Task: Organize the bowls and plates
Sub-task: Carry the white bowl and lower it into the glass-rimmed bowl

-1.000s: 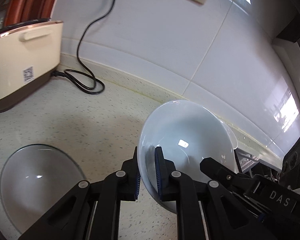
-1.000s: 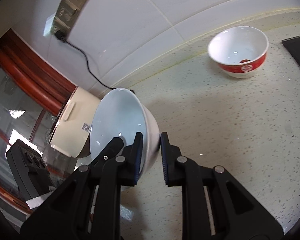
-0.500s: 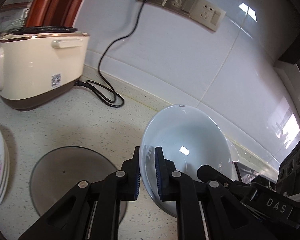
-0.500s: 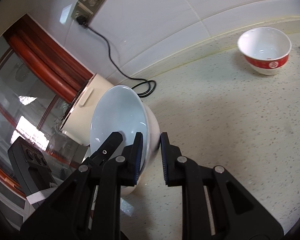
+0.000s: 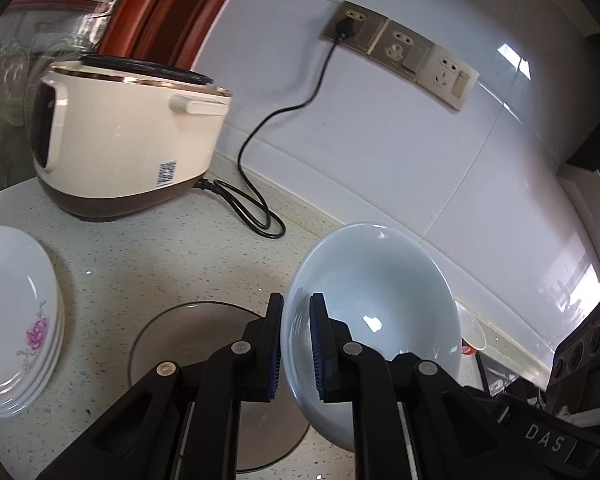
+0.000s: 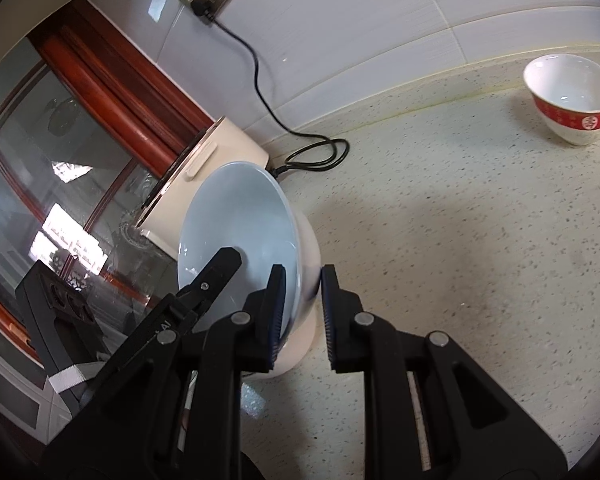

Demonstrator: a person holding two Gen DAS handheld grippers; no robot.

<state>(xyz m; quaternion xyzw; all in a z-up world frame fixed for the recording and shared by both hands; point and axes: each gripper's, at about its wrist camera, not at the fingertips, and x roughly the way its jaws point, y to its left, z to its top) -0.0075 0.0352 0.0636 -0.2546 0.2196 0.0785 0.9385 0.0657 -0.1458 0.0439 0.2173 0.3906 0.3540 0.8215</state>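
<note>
Both grippers hold one pale blue bowl (image 5: pixel 380 304) by opposite sides of its rim, above the counter. My left gripper (image 5: pixel 296 332) is shut on its near rim. My right gripper (image 6: pixel 302 304) is shut on the same bowl (image 6: pixel 244 232), which is tilted on its side in that view. A clear glass plate (image 5: pixel 204 344) lies on the counter under the left gripper. A stack of white plates with a pink flower (image 5: pixel 16 312) sits at the left. A white bowl with a red band (image 6: pixel 570 96) stands far right near the wall.
A cream rice cooker (image 5: pixel 124 140) stands at the back left, its black cord (image 5: pixel 256 200) coiled on the speckled counter (image 6: pixel 460 220) and plugged into the wall sockets (image 5: pixel 400 46). A red-framed glass cabinet (image 6: pixel 80 128) is at the left.
Both grippers have lifted the pale blue bowl up and back. The plate stack has come into the left view, and the red-band bowl has shifted farther away on the right.
</note>
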